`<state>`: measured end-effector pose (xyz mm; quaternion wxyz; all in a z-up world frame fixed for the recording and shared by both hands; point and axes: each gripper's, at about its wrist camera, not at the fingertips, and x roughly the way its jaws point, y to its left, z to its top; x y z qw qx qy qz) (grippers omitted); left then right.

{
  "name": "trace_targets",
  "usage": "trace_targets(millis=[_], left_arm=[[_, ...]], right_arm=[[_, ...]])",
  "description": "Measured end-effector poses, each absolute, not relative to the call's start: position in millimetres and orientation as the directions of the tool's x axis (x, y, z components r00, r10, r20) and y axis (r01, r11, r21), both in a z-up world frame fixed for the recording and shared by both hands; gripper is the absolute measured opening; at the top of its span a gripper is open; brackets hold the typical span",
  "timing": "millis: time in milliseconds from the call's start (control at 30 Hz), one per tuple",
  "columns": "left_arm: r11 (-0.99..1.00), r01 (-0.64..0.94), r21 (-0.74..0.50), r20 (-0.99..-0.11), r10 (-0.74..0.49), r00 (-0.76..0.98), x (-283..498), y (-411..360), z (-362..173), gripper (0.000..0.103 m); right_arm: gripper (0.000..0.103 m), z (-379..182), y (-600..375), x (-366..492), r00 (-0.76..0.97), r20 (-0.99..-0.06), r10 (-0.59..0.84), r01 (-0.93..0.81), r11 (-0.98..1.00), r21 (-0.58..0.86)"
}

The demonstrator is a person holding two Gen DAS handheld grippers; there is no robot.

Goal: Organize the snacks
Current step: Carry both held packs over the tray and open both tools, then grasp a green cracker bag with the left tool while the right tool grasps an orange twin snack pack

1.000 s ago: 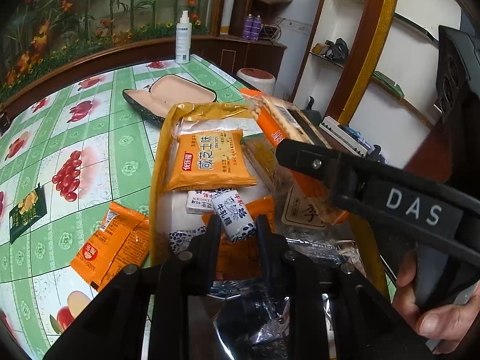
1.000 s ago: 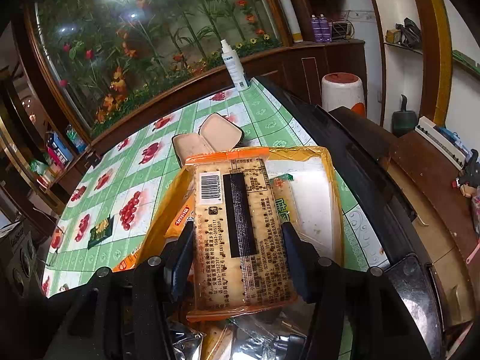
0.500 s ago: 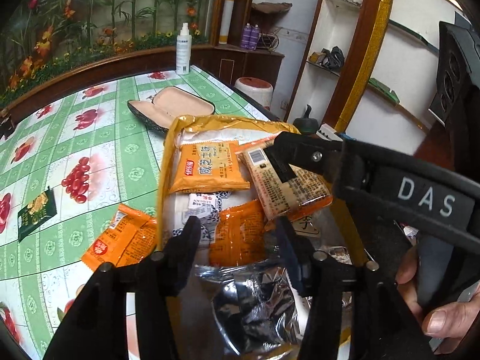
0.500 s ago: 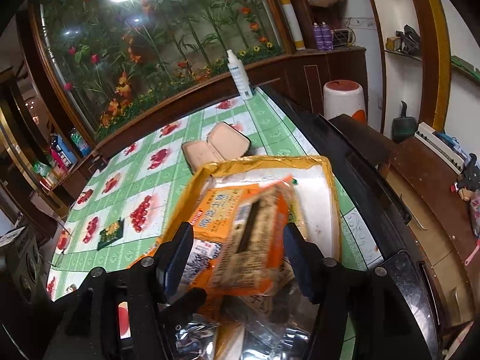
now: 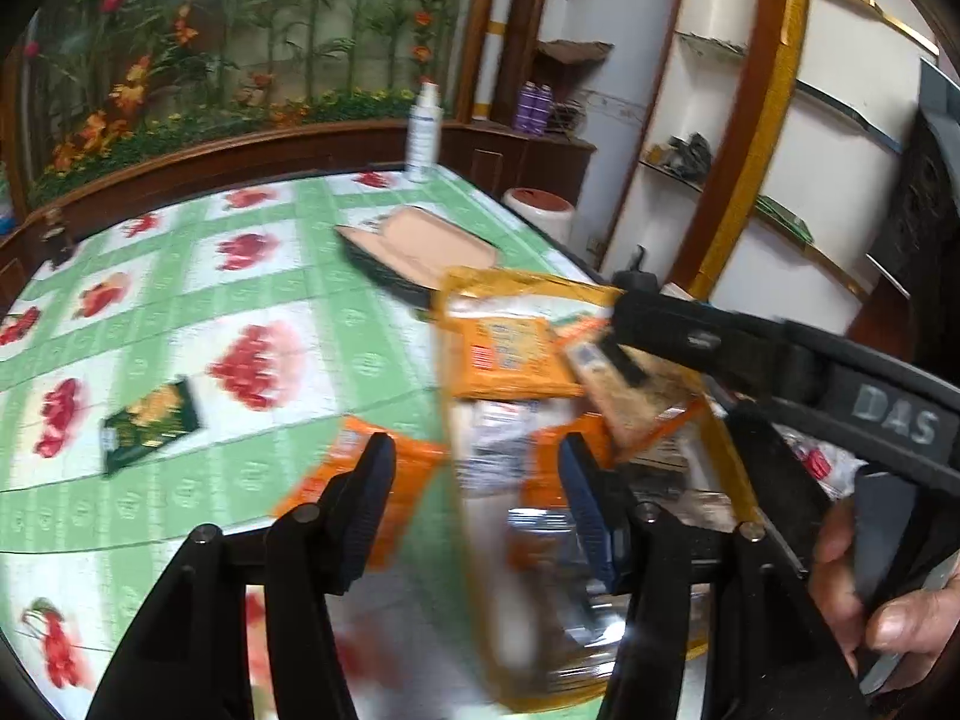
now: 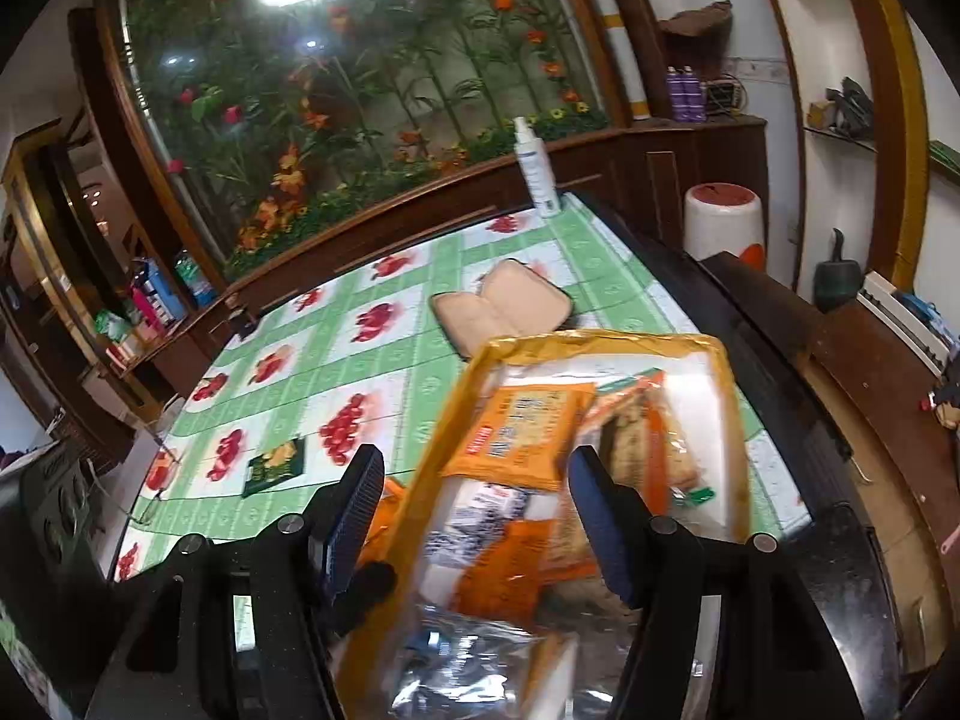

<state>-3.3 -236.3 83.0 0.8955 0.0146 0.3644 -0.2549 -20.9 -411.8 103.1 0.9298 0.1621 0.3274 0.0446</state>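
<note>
left claw [image 5: 477,492]: jaws parted, just been opening, gripping nothing | right claw [image 6: 474,507]: jaws parted, just been opening, gripping nothing | yellow tray [image 6: 723,414]: at tabletop's [image 6: 372,360] right edge, holding orange packet [image 6: 516,435], cracker pack [image 6: 651,450] | green packet [image 6: 276,465]: left, mid-tabletop | spray bottle [image 6: 536,171]: far edge

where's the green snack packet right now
The green snack packet lies flat on the tablecloth, left of the yellow tray, apart from the other snacks.
</note>
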Motion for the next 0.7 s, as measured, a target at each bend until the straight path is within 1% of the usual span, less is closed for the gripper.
trace_targets(millis=[67,200,300,400,467,567,700], left_arm=[[0.891,0.427,-0.156,-0.660,-0.416,0.626,8.8,-211.1,83.6,0.059],[0.929,0.345,-0.134,-0.682,-0.339,0.649,42.7,-157.4,79.9,0.059],[0.937,0.325,-0.130,-0.701,-0.318,0.638,65.6,-127.4,73.7,0.059],[0.948,0.303,-0.100,-0.718,-0.280,0.637,90.6,-108.9,61.6,0.067],[0.953,0.283,-0.111,-0.742,-0.269,0.614,111.1,-97.6,49.3,0.068],[0.947,0.267,-0.178,-0.756,-0.305,0.579,136.2,-84.7,36.1,0.068],[0.948,0.256,-0.189,-0.781,-0.303,0.546,158.8,-79.5,17.6,0.068]], right_arm=[[0.068,105.7,-403.2,-20.5,0.782,-0.586,0.213,-0.004,0.941,0.337],[0.068,108.3,-389.3,-18.0,0.773,-0.580,0.259,-0.052,0.936,0.348],[0.069,107.5,-379.9,-16.1,0.766,-0.583,0.272,-0.073,0.937,0.341],[0.069,103.8,-375.5,-11.9,0.756,-0.592,0.279,-0.076,0.936,0.345],[0.069,100.1,-372.7,-7.8,0.744,-0.604,0.286,-0.076,0.934,0.348],[0.069,96.0,-364.3,-3.5,0.724,-0.621,0.301,-0.095,0.935,0.343],[0.069,94.1,-353.7,-0.8,0.701,-0.629,0.335,-0.127,0.927,0.353]])
